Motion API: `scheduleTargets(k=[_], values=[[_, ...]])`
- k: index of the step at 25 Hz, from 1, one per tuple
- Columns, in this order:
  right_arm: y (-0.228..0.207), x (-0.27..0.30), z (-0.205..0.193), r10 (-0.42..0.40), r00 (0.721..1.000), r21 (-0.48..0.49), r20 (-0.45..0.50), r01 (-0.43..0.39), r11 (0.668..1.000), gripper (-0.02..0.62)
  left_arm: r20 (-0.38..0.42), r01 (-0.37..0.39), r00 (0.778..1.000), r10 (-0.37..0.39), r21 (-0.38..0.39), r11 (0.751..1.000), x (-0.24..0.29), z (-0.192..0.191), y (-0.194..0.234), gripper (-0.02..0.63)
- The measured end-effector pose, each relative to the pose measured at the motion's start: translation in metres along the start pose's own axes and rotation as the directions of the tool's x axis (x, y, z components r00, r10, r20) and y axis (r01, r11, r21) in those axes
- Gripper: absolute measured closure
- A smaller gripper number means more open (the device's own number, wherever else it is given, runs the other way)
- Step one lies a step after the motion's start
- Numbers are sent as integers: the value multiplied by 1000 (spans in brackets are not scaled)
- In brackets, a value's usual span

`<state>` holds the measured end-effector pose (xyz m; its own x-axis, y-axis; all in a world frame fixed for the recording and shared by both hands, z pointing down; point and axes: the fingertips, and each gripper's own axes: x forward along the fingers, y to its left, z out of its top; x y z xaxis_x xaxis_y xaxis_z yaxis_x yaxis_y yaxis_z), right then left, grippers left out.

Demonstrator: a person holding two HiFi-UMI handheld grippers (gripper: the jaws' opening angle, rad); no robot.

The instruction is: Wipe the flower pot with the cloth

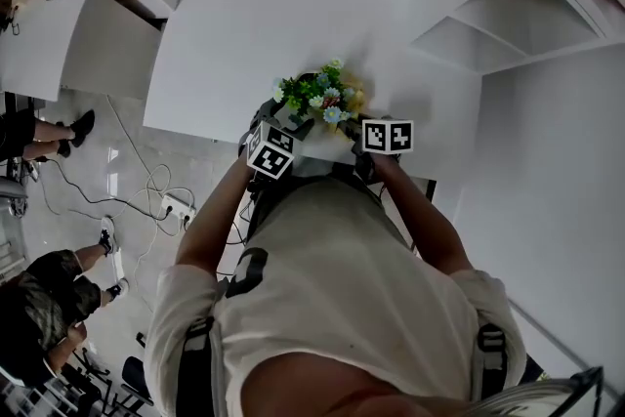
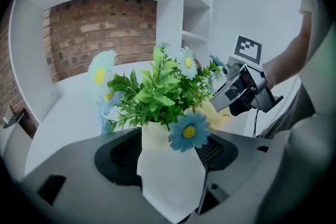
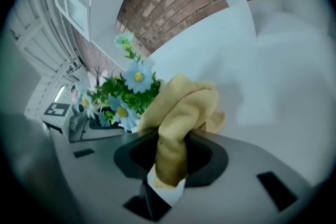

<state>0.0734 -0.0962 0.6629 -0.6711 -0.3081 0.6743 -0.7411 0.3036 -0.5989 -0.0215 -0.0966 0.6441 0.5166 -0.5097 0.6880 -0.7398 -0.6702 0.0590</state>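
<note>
A cream flower pot [image 2: 173,181] with green leaves and blue and white flowers [image 2: 163,89] sits between the jaws of my left gripper [image 2: 169,152], which is shut on its sides. My right gripper [image 3: 167,160] is shut on a bunched yellow cloth [image 3: 184,107]. In the left gripper view the right gripper [image 2: 223,101] holds that cloth [image 2: 218,117] against the pot's right side, just under the leaves. In the head view the flowers [image 1: 314,96] rise above both marker cubes, with the left gripper [image 1: 288,132] and right gripper [image 1: 359,130] close on either side; the pot itself is hidden there.
A white table [image 1: 273,24] lies under the pot, backed by a brick wall [image 2: 100,29]. White shelves [image 1: 508,15] stand at the right. On the floor at the left are a power strip with cables [image 1: 176,203] and people's legs [image 1: 49,137].
</note>
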Motion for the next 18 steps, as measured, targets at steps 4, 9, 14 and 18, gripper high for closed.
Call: scheduleTargets(k=[4,9,14,18], values=[[-11,-14,28,-11,997,38,79,8,999,471,-15,27,1000,-27,54,998,4,4,2,290],[-1,2,26,-7,999,6,51,7,1000,471,-24,-46,999,47,59,997,14,6,7,290],[12,18,-3,1,1000,-5,-18,-1,1000,471,-31,-115,993,116,31,993,13,2,6,290],[19,24,-18,45,997,-27,-65,-47,999,471,-41,-122,991,124,41,992,11,-3,6,290]])
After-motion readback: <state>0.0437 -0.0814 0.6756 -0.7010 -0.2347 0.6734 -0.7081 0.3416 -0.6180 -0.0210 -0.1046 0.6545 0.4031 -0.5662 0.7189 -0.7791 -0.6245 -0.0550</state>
